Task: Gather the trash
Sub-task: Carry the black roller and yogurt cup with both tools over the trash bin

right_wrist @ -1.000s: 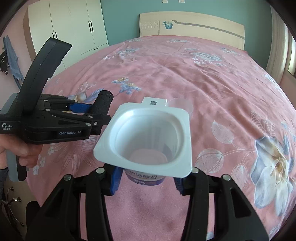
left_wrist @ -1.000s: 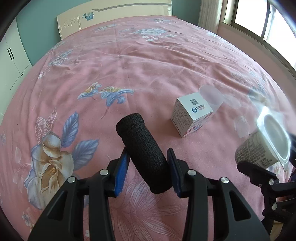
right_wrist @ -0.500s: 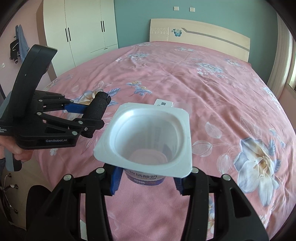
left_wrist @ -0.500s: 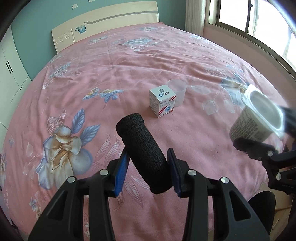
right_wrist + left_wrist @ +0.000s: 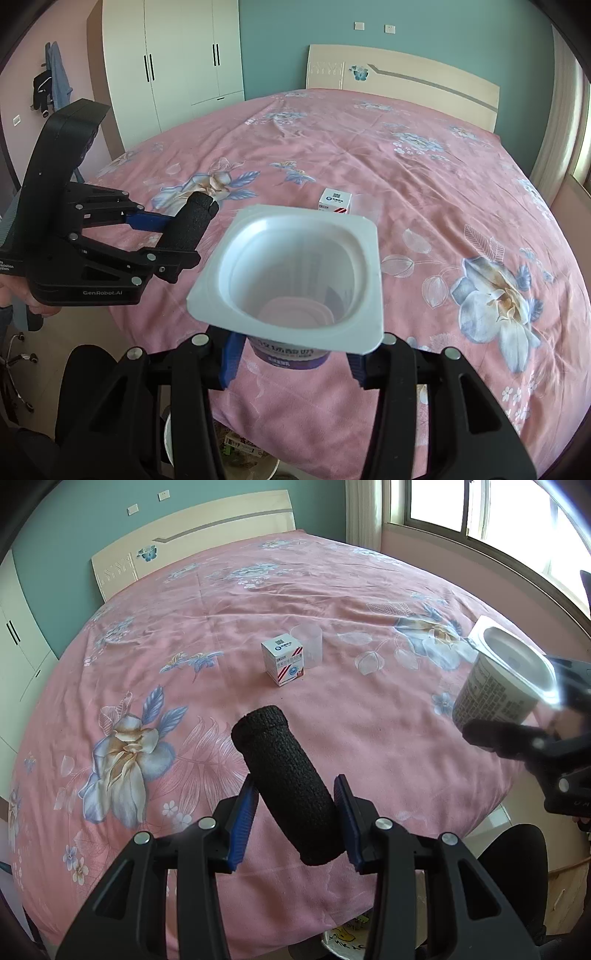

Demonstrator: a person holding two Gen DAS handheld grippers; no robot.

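Note:
My left gripper is shut on a black foam roll, held above the bed's near edge; it also shows in the right wrist view. My right gripper is shut on an empty white yogurt cup, open end up; the cup also shows in the left wrist view. A small white box and a clear plastic cup stand together on the pink floral bedspread, well beyond both grippers.
A bin with trash in it sits on the floor below the bed's edge, partly hidden by my gripper. A black chair is by the bed. A headboard, wardrobe and window surround the bed.
Both grippers have pulled back and risen away from the box and clear cup, toward the bed's near edge. Both keep their hold.

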